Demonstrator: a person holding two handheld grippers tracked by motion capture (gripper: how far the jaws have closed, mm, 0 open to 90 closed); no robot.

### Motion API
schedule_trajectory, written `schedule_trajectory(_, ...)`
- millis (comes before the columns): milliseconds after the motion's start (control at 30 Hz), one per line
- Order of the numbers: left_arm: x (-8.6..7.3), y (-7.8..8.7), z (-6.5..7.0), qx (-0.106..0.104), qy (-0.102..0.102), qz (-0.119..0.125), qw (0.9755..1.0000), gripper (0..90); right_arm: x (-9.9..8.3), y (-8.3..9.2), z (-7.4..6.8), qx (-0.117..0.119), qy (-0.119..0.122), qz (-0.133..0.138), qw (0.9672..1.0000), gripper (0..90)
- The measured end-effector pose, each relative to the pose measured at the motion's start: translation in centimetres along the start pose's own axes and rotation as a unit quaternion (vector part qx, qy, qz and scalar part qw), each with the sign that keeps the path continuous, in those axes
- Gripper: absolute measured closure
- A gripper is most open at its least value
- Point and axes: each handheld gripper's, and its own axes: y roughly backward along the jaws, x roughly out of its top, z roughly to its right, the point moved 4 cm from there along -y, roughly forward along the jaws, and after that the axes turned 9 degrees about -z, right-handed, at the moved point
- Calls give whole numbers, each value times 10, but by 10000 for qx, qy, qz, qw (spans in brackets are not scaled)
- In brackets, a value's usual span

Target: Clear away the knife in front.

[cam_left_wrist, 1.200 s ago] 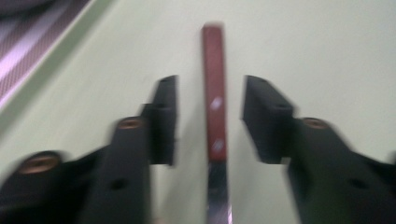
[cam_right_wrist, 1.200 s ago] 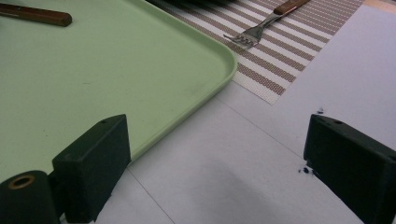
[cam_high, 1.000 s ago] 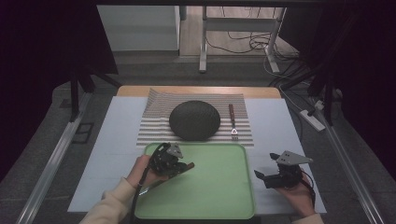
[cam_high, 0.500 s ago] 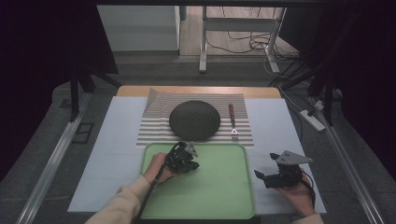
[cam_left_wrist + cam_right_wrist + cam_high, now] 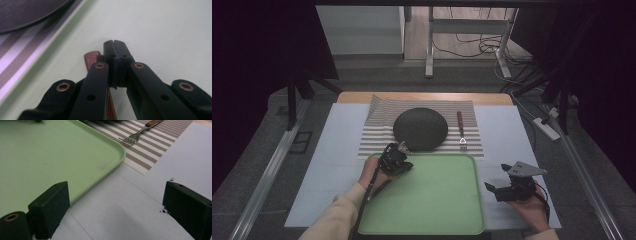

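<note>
The left gripper, clamped on a wooden-handled utensil (its working end hidden), hovers low over the green tray's upper-left corner, unreleased, while the right gripper gapes empty at lower right, the fork untouched.

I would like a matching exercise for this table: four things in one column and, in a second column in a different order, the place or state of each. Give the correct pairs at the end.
Things:
1. fork
2. dark plate
3. left hand-held gripper
4. right hand-held gripper

Places or states:
A. jaws wide open, beside the right edge of the green tray
B. in the middle of the striped mat
C. jaws closed, over the far left corner of the green tray
D. on the striped mat, to the right of the dark plate

Pairs: 1-D, 2-B, 3-C, 4-A
</note>
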Motion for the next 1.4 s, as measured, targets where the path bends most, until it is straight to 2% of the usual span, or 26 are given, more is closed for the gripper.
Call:
schedule_trajectory(67, -2, 1, -3, 8, 57, 8, 10000, 887, 0, 0, 0, -2, -6, -1, 10000, 74)
schedule_trajectory(133, -12, 5, -14, 106, 231, 2, 9997, 887, 0, 0, 0, -14, -1, 4, 10000, 74)
schedule_trajectory(167, -12, 5, -14, 106, 231, 2, 9997, 887, 0, 0, 0, -14, -1, 4, 10000, 74)
schedule_trajectory(200, -17, 7, -19, 112, 364, 5, 9993, 887, 0, 0, 0, -12, -1, 6, 10000, 75)
schedule_trajectory(233, -17, 7, -19, 112, 364, 5, 9993, 887, 0, 0, 0, -12, -1, 6, 10000, 75)
schedule_trajectory(267, -23, 11, -24, 121, 481, 23, 9988, 887, 0, 0, 0, -12, 4, 4, 10000, 75)
schedule_trajectory(300, -23, 11, -24, 121, 481, 23, 9988, 887, 0, 0, 0, -11, 5, 4, 10000, 75)
schedule_trajectory(333, -29, 13, -27, 132, 572, 36, 9983, 886, 0, 0, 0, -10, 7, 4, 10000, 75)
schedule_trajectory(500, -41, 17, -32, 231, 678, 3, 9974, 887, 0, 1, 0, 3, 10, 12, 10000, 76)
schedule_trajectory(600, -49, 20, -36, 250, 816, 1, 9964, 887, 0, 1, 0, -7, -8, 15, 10000, 76)
schedule_trajectory(667, -60, 24, -37, 254, 985, 25, 9948, 887, 0, 1, 0, -7, -7, 13, 10000, 76)
schedule_trajectory(767, -66, 26, -38, 343, 1033, 20, 9941, 887, 0, 1, 0, -2, -10, 28, 10000, 76)
schedule_trajectory(867, -75, 29, -39, 349, 1197, 69, 9922, 887, 1, 0, 0, 3, 0, 42, 10000, 76)
schedule_trajectory(1167, -83, 32, -37, 376, 1292, 93, 9909, 887, 4, -3, 0, 49, 20, 51, 10000, 76)
schedule_trajectory(1333, -81, 37, -35, 398, 1211, 267, 9915, 887, 6, -4, 1, 85, 37, 101, 9999, 76)
schedule_trajectory(1400, -78, 43, -34, 381, 1210, 471, 9908, 887, 5, -4, 1, 93, 44, 94, 9999, 76)
